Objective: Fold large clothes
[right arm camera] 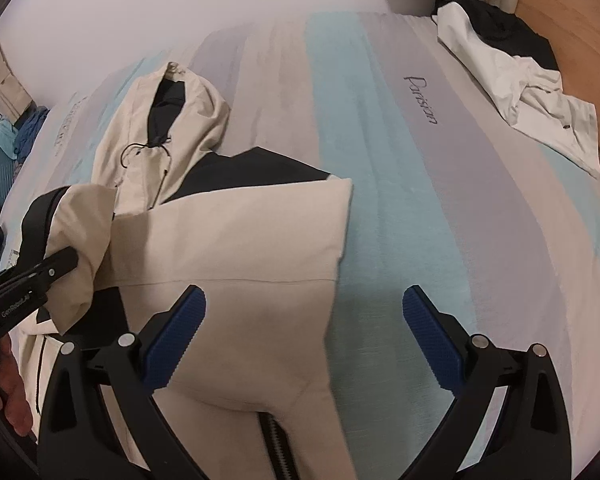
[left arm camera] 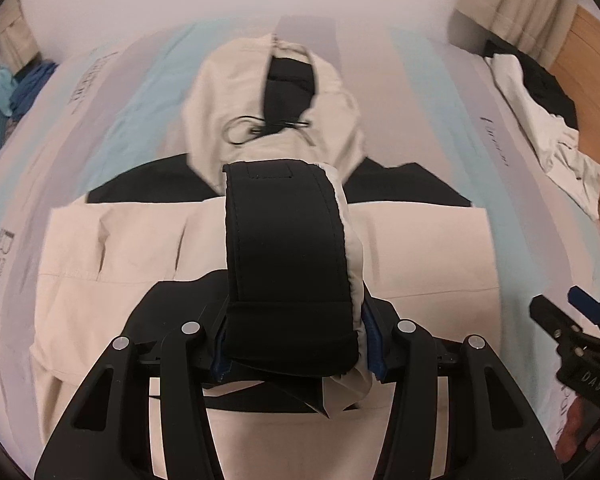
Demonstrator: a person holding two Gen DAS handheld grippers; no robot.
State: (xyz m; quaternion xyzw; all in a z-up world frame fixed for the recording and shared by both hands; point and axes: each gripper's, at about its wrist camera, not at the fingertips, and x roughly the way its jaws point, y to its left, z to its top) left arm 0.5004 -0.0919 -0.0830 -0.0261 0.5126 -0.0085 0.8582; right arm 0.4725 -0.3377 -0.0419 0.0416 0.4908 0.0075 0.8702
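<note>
Striped bed; "Parisian" lettering legible, right-wrist view only.

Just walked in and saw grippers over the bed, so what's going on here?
A person is folding a beige and black hooded jacket laid on the striped bedsheet. The left gripper is clamped on the jacket's black-cuffed sleeve end, held above the jacket's body. The right gripper hangs open and empty over the jacket's right edge. A white and black garment pile lies at the bed's far corner.

Cream-and-black jacket; pastel blue-and-grey striped bedsheet.
</note>
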